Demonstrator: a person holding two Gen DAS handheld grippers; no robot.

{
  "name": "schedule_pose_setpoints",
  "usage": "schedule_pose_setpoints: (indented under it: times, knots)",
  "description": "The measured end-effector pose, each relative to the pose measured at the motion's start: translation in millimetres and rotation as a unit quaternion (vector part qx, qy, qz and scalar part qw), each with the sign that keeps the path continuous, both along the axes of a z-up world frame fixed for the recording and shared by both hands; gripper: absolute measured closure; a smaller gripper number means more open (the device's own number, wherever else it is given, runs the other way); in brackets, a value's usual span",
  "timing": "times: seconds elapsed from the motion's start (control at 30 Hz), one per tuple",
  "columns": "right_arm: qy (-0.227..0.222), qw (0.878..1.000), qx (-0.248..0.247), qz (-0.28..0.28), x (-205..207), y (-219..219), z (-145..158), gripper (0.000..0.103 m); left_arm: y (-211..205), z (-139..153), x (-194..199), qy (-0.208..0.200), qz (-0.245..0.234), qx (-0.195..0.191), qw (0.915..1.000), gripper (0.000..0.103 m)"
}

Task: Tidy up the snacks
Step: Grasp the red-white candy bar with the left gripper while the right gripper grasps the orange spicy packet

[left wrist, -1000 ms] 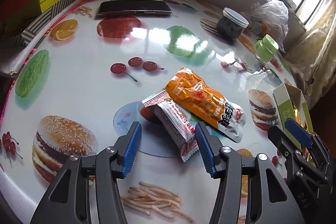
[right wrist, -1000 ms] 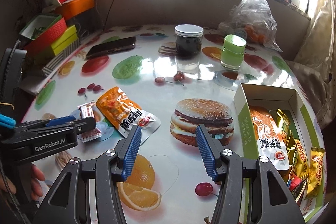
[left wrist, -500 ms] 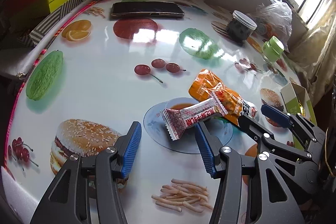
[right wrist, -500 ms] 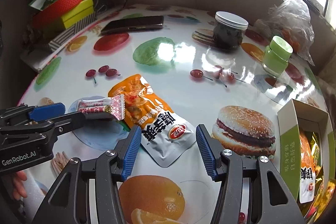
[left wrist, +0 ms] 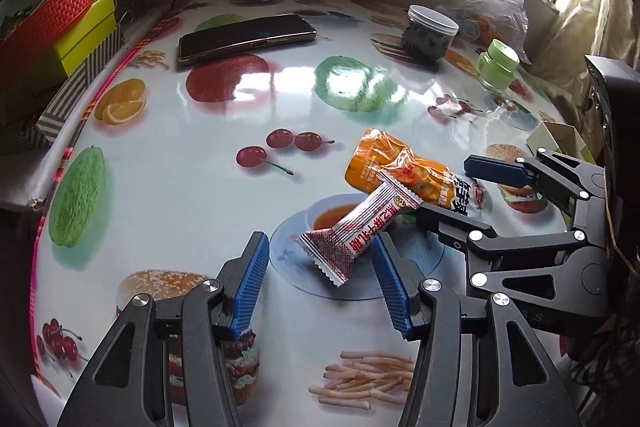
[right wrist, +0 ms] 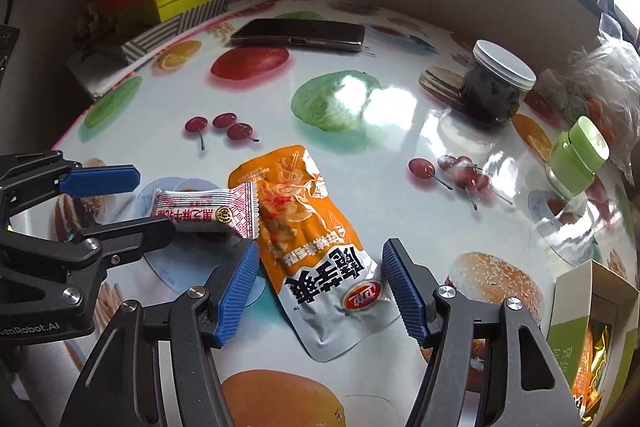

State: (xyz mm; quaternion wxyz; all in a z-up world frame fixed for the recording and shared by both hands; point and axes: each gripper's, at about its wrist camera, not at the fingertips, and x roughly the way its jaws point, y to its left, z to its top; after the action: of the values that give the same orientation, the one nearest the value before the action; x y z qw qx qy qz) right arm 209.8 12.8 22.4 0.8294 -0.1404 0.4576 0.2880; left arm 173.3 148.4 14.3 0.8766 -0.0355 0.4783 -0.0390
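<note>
A small red-and-white snack bar (left wrist: 362, 225) lies on the printed tablecloth with one end propped on an orange-and-silver snack pouch (left wrist: 404, 175). My left gripper (left wrist: 320, 285) is open, its blue pads either side of the bar's near end, not touching. In the right wrist view my right gripper (right wrist: 320, 289) is open and straddles the silver end of the pouch (right wrist: 316, 239); the bar (right wrist: 208, 211) lies to its left. The green snack box (right wrist: 592, 331) with several packets stands at the right edge.
A phone (left wrist: 246, 37), a dark jar with a white lid (left wrist: 430, 35), a green-capped jar (left wrist: 498, 67) and a plastic bag (left wrist: 494, 3) sit at the table's far side. Coloured boxes (left wrist: 48, 27) are stacked off the left edge.
The right gripper has swung left from beside the box and now straddles the pouch. The bar has turned and shifted, one end now on the pouch. Both grippers stay open.
</note>
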Motion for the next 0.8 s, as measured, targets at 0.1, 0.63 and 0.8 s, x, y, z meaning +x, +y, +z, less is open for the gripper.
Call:
schedule_pose_setpoints:
  times: [0.1,0.63,0.8]
  knots:
    - [0.008,1.0,0.0,-0.004,6,-2,-1,0.037,2,3,4,-0.004,0.001,0.009,1.0,0.046]
    - [0.001,0.998,0.008,-0.056,8,-15,1,0.058,-21,-10,19,0.018,-0.048,0.049,0.9975,0.042]
    - [-0.003,0.997,0.023,-0.077,6,-23,2,0.065,-20,-11,22,0.013,-0.034,0.045,0.9984,0.042]
